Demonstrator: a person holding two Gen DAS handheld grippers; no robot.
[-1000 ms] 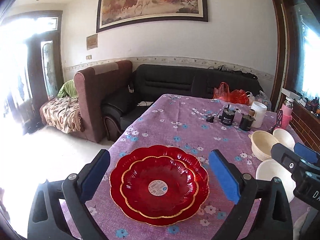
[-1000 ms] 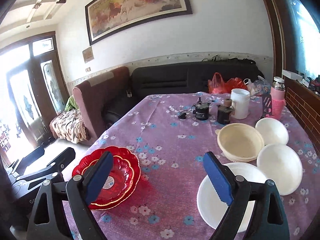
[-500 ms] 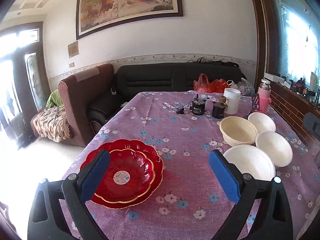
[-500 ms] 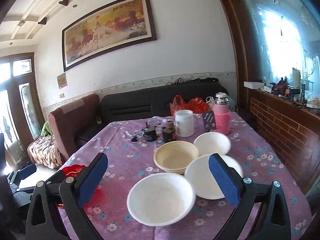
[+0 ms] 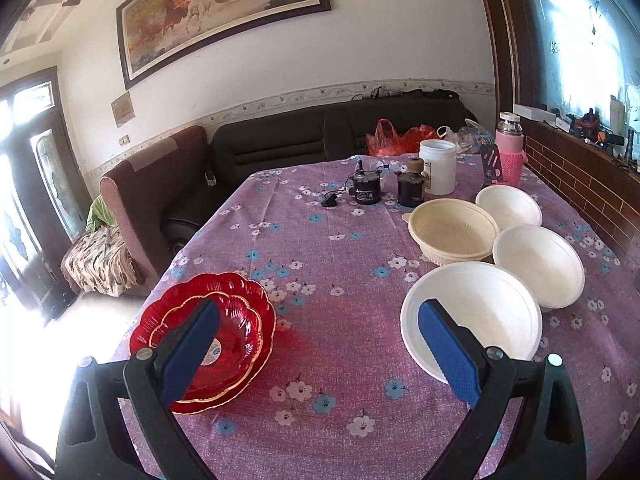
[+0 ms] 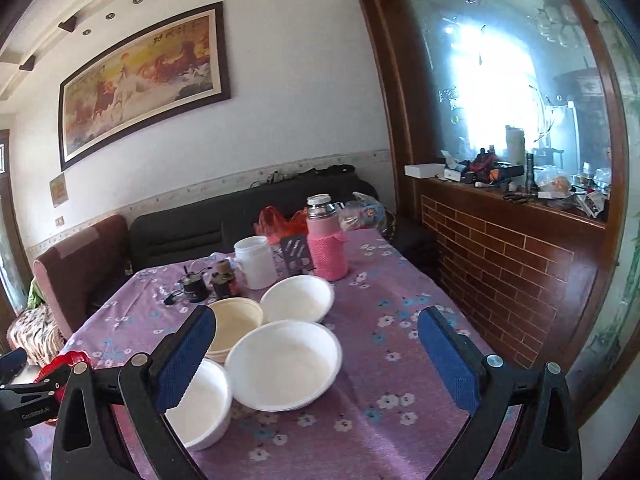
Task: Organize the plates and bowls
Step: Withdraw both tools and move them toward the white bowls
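Both grippers are held with jaws wide apart and nothing between them: the left gripper [image 5: 318,350] over the near tabletop [image 5: 328,248], the right gripper [image 6: 316,360] over the bowls. At the left, two scalloped, glossy red plates [image 5: 240,312] are already nested. To the right, a ribbed cream bowl [image 5: 452,232] and three smooth white bowls [image 5: 500,312] are seen unstacked, close together; stacking them is judged to remain.

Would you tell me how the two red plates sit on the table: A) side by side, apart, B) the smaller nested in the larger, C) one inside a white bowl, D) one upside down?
B: the smaller red plate lies nested inside the larger red plate.
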